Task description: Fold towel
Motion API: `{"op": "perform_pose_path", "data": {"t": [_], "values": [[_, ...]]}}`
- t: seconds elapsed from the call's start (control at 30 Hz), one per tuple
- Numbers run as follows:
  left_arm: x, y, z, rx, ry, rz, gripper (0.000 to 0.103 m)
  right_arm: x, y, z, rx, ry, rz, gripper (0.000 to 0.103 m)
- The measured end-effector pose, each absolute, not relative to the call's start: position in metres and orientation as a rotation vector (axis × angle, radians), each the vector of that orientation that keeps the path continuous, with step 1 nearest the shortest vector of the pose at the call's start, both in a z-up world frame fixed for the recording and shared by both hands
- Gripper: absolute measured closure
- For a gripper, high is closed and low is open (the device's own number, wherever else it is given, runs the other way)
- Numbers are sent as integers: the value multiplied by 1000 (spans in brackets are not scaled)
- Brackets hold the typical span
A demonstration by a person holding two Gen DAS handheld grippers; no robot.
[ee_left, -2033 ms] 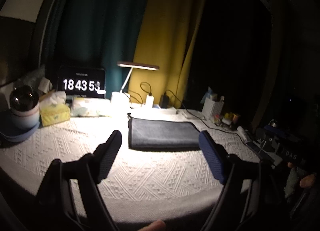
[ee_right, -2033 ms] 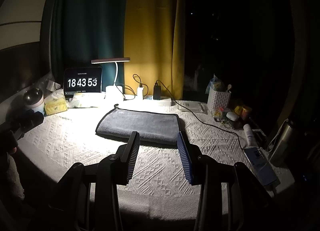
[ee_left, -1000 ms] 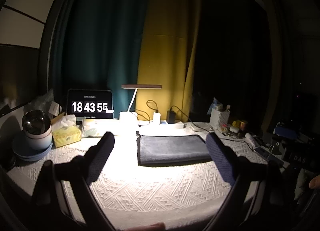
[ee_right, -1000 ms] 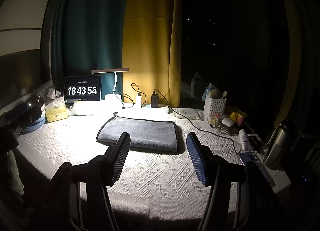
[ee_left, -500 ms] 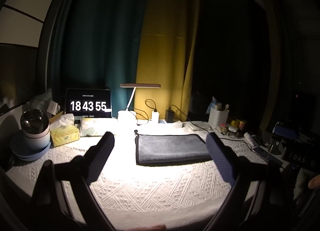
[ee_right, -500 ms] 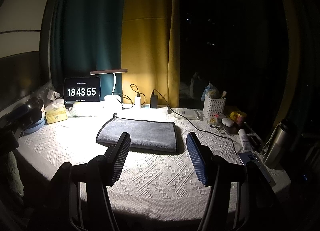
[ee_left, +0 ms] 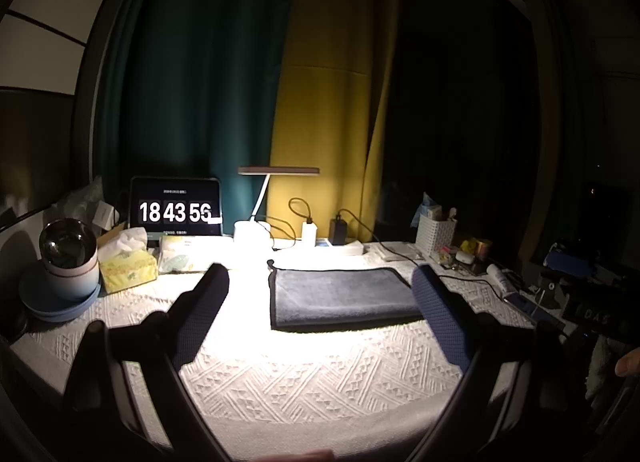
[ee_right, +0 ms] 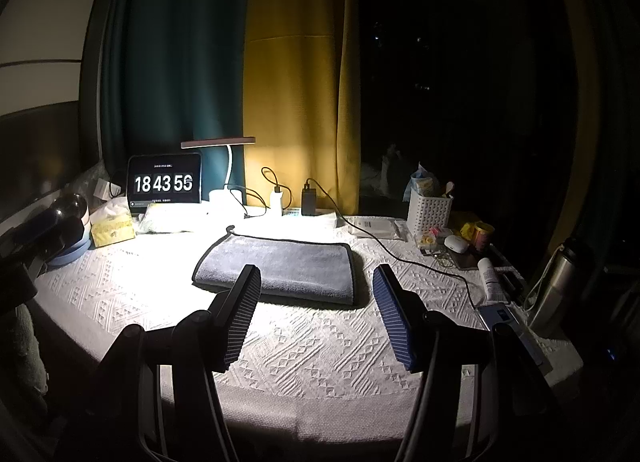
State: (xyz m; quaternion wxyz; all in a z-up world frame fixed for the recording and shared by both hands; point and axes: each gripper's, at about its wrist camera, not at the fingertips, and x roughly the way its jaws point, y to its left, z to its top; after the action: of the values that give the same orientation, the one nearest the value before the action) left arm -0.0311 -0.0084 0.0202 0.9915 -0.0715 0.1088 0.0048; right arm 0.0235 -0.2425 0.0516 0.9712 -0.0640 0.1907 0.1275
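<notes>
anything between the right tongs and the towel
Nothing but bare white knitted tablecloth. In the right wrist view the right tongs hang open short of the folded grey towel, no object in that stretch.

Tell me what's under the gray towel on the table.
The gray towel lies flat, apparently folded, on the white patterned tablecloth, which shows all around it. No bulge hints at anything beneath, but whatever lies directly under or between its layers is covered.

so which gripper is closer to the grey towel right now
Right, by a little. The right gripper is open over the towel's near edge. The left gripper is open too, drawn back, with the towel farther ahead.
</notes>
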Motion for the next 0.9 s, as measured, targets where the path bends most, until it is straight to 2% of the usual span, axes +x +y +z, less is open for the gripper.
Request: {"op": "perform_pose_path", "data": {"t": [0.9], "values": [[-30,-9,19,-146,231,1,9,23,-238,50,-125,395,260,41]]}}
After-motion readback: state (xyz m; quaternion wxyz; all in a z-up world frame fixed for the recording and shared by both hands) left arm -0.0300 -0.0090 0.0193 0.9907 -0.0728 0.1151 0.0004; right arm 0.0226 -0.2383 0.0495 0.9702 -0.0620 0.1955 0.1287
